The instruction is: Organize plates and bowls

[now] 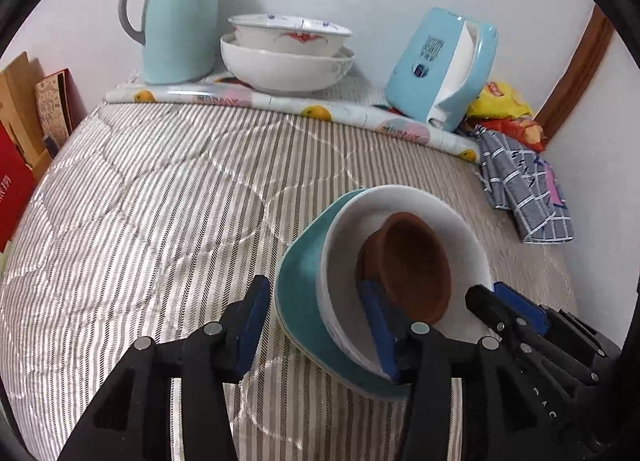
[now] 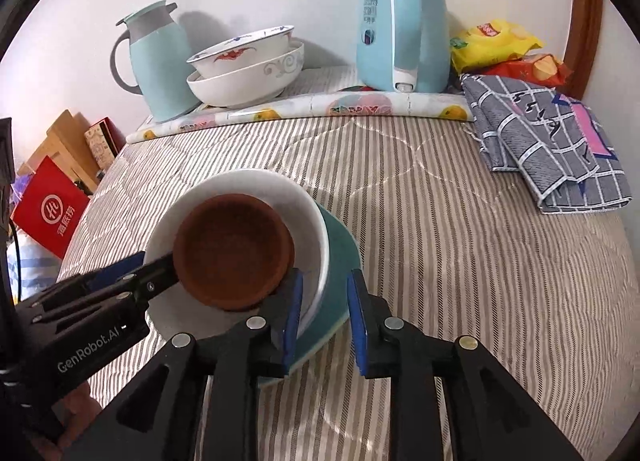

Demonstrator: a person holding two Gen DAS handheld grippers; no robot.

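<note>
A small brown bowl (image 1: 408, 265) (image 2: 234, 251) sits inside a white bowl (image 1: 348, 297) (image 2: 308, 221), which stands on a teal plate (image 1: 300, 301) (image 2: 340, 261) on the striped tablecloth. My left gripper (image 1: 316, 325) is open, its jaws straddling the left rims of the white bowl and plate. My right gripper (image 2: 324, 317) is open, its jaws straddling the right rims; it shows in the left wrist view (image 1: 492, 301). The left gripper shows in the right wrist view (image 2: 160, 269). Two larger stacked bowls (image 1: 286, 57) (image 2: 246, 69) stand at the back.
At the back stand a light-blue thermos jug (image 1: 176, 13) (image 2: 158, 61), a blue kettle (image 1: 440, 69) (image 2: 404, 25) and snack bags (image 1: 504, 109) (image 2: 504, 49). A checked cloth (image 1: 524, 185) (image 2: 552, 149) lies at right. Boxes (image 1: 24, 133) (image 2: 60, 197) stand past the left edge.
</note>
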